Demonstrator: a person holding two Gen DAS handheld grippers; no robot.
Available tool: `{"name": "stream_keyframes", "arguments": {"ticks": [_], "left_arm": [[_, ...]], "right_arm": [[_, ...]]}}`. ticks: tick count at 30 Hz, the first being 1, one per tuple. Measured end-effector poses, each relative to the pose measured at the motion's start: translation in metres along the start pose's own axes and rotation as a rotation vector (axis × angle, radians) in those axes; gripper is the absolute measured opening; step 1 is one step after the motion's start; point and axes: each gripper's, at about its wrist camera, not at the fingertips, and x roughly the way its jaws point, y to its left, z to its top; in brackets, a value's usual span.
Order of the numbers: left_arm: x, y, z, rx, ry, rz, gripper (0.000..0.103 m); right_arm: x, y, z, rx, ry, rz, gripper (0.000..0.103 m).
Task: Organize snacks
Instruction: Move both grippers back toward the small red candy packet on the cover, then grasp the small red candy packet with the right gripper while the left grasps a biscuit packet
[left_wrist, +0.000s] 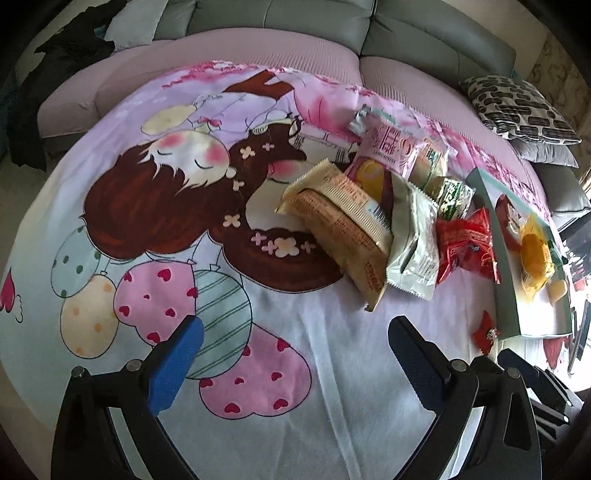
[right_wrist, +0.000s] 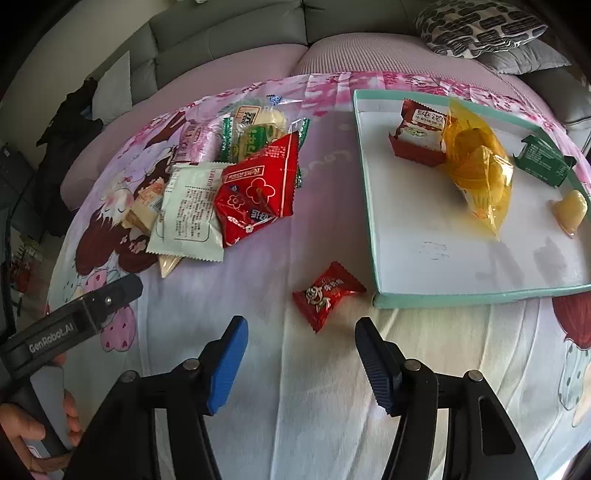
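Both grippers hover over a cartoon-printed sheet (left_wrist: 155, 192) spread across a round pink cushion (right_wrist: 332, 51), with a grey sofa (left_wrist: 295, 22) behind it.

The left gripper (left_wrist: 295, 343) has its blue-padded fingers spread wide apart with nothing between them. Ahead of it and to its right lies a loose heap of snacks: a tan packet (left_wrist: 340, 225) on top, a pale green-white packet (left_wrist: 412, 247) overlapping its right edge, a pink packet (left_wrist: 384, 155) behind them, and a red packet (left_wrist: 467, 243) at the right of the heap.

The right gripper (right_wrist: 301, 354) is also wide open and holds nothing. A small red candy (right_wrist: 327, 293) lies on the sheet just beyond the gap between its fingers, just beside the near left corner of a shallow teal-rimmed tray (right_wrist: 480, 293). In the tray sit a red-and-white box (right_wrist: 419, 136), a yellow bag (right_wrist: 480, 166) touching that box, a dark green wrapper (right_wrist: 545, 160) near the right rim, and a pale jelly cup (right_wrist: 570, 210) below it. From this view the heap lies left of the tray, well apart from it, the red packet (right_wrist: 258, 195) resting on a white packet (right_wrist: 188, 214).

The left gripper's black handle (right_wrist: 74, 325) shows at the left edge of the right view, gripped by a hand (right_wrist: 22, 435).
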Motion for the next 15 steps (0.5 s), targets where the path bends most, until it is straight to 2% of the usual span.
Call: {"name": "stream_keyframes", "arguments": {"ticks": [2, 6, 8, 15], "left_arm": [[0.002, 0.002, 0.0, -0.004, 0.004, 0.0, 0.1], [0.006, 0.008, 0.001, -0.013, 0.009, -0.001, 0.1], [0.008, 0.01, 0.001, -0.018, 0.012, -0.003, 0.1], [0.01, 0.017, 0.006, -0.041, 0.008, -0.017, 0.1]], "right_arm": [[0.003, 0.0, 0.002, 0.002, 0.001, -0.001, 0.058], [0.009, 0.001, 0.006, 0.004, 0.003, -0.006, 0.058], [0.011, 0.003, 0.009, 0.0, 0.003, -0.01, 0.053], [0.02, 0.012, 0.018, -0.02, -0.004, -0.01, 0.046]]}}
